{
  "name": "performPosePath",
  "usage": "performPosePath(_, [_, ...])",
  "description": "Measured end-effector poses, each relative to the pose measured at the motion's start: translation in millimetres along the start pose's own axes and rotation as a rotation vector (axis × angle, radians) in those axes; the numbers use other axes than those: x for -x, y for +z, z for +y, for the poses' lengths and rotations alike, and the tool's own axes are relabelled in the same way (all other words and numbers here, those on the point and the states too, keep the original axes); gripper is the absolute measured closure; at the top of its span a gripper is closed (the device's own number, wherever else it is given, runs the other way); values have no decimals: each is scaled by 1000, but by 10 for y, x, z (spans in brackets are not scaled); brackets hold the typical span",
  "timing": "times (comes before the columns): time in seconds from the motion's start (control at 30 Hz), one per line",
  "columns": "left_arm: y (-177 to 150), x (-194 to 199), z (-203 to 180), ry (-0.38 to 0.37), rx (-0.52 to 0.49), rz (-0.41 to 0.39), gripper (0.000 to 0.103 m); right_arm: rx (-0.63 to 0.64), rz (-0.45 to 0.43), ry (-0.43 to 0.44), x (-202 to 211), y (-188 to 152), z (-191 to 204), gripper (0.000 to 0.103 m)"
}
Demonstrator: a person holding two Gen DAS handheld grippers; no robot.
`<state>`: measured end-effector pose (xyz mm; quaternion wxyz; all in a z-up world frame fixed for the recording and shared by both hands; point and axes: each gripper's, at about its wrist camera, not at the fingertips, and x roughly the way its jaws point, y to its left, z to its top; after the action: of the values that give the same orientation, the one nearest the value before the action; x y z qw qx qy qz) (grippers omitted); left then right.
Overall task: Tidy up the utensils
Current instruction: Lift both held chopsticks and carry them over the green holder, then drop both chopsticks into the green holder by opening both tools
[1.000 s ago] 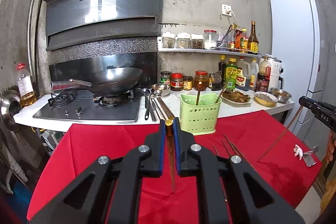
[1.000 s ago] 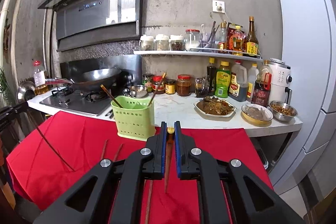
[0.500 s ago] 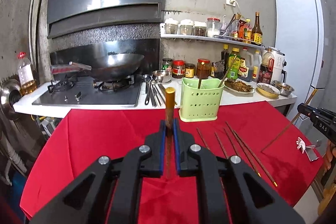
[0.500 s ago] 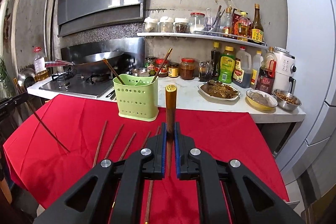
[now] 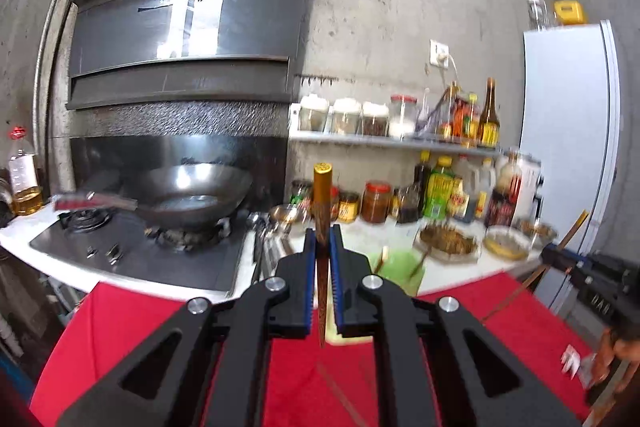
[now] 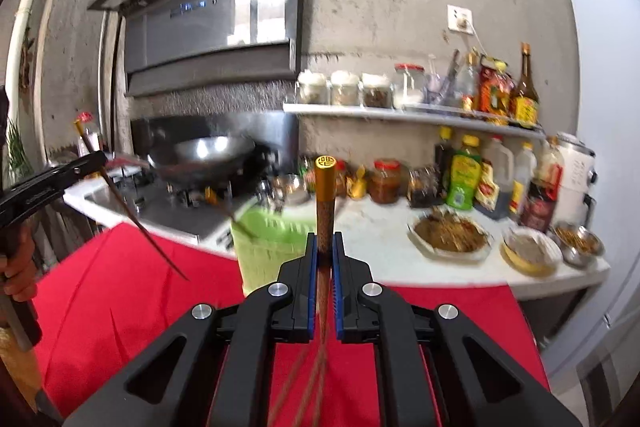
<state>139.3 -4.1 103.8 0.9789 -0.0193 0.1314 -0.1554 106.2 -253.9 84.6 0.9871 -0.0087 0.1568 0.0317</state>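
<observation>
Left wrist view: the left gripper point(image 5: 322, 239) is holding a dark brown wooden chopstick with a gold cap point(image 5: 322, 195), its jaws pressing narrowly on the shaft. The gold cap is standing above the jaws; the pointed tip is hanging below them over the red tablecloth point(image 5: 120, 323). The light green perforated plastic utensil holder point(image 5: 396, 267) is sitting just beyond the jaws to their right, with chopsticks leaning inside. A dark steel wok point(image 5: 192, 199) is resting beyond the jaws to the left. The right gripper point(image 5: 560, 255) is appearing far right, gripping a second chopstick point(image 5: 532, 279).

Right wrist view: the right gripper point(image 6: 323, 243) is clamping its gold-capped brown chopstick point(image 6: 325, 203) upright between nearly closed jaws. The green holder point(image 6: 272, 247) is standing just beyond the jaws, slightly left. The left gripper point(image 6: 60, 175) is showing far left, its chopstick point(image 6: 136, 219) slanting downwards. This view is blurring.
</observation>
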Motion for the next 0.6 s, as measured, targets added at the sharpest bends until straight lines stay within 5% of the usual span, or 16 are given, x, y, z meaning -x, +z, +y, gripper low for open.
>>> performPosePath(0.13, [355,-189,-20,-37,12,-55,96,-6,-76,6,-152,361,7,96])
performPosePath(0.3, [486,-661,-77,-75,0,-27,96,-24,-99,19,-493,565,-19,96])
performPosePath(0.6, [84,-1541,-129,-118,17,183,96,-26,87,43,-1293,271,44,96])
